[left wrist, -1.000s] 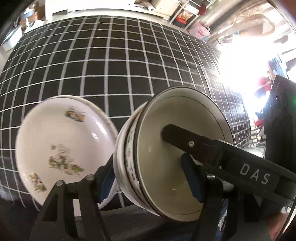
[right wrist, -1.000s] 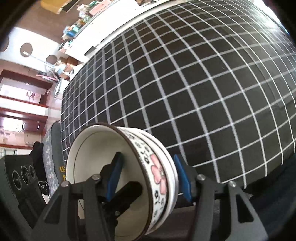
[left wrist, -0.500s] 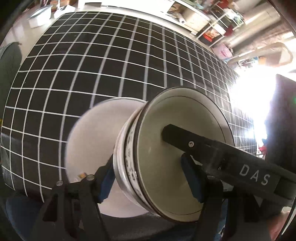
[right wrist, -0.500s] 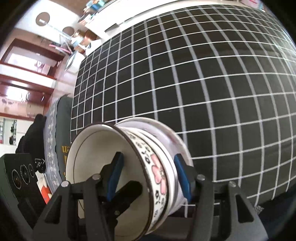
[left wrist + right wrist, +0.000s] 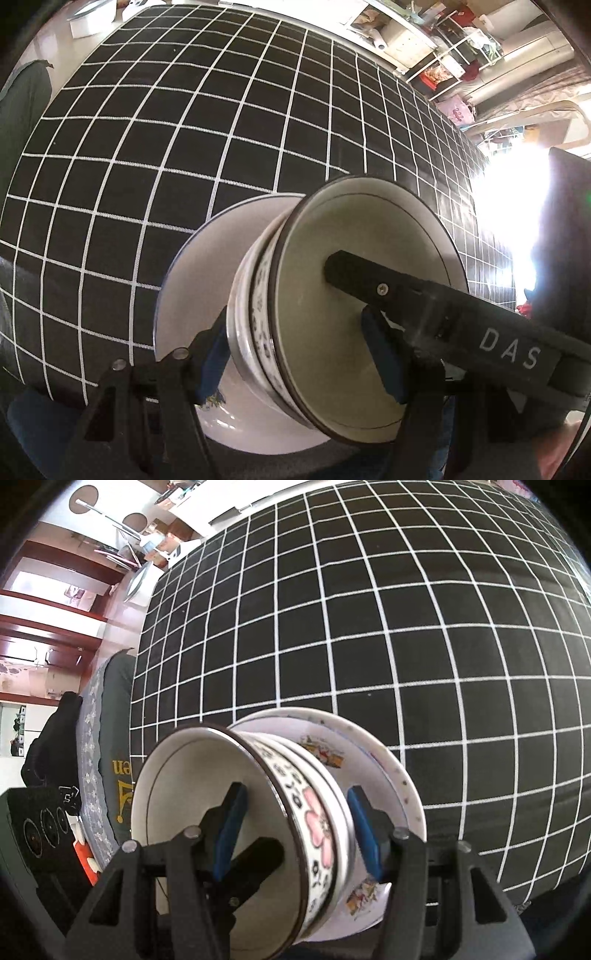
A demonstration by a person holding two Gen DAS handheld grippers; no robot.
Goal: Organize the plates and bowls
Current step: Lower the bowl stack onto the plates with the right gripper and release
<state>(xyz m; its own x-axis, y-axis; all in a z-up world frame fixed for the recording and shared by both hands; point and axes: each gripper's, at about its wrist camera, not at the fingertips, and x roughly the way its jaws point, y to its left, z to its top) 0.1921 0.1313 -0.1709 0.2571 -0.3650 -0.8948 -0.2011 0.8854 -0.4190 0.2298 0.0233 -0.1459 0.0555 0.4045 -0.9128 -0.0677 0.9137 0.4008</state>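
A: Looking largest first, what is lying under everything?

B: A black tablecloth with a white grid (image 5: 184,129) is spreading far and to both sides. On it, at the near edge, a white shallow plate with small printed pictures (image 5: 399,771) is sitting. A stack of white ceramic bowls with pink flowers and a dark rim (image 5: 314,812) is hanging just over that plate.

A: Who is gripping the stack?

B: Both. The left gripper (image 5: 295,354) and the right gripper (image 5: 291,827) are each clenching the stack's wall, one blue pad inside, one outside, from opposite sides.

A: And the deciding relation?

B: The stack's base is facing the plate's hollow; whether they are touching, I cannot tell. The bowls are hiding the plate's middle, and glare is washing out the left view's right side.
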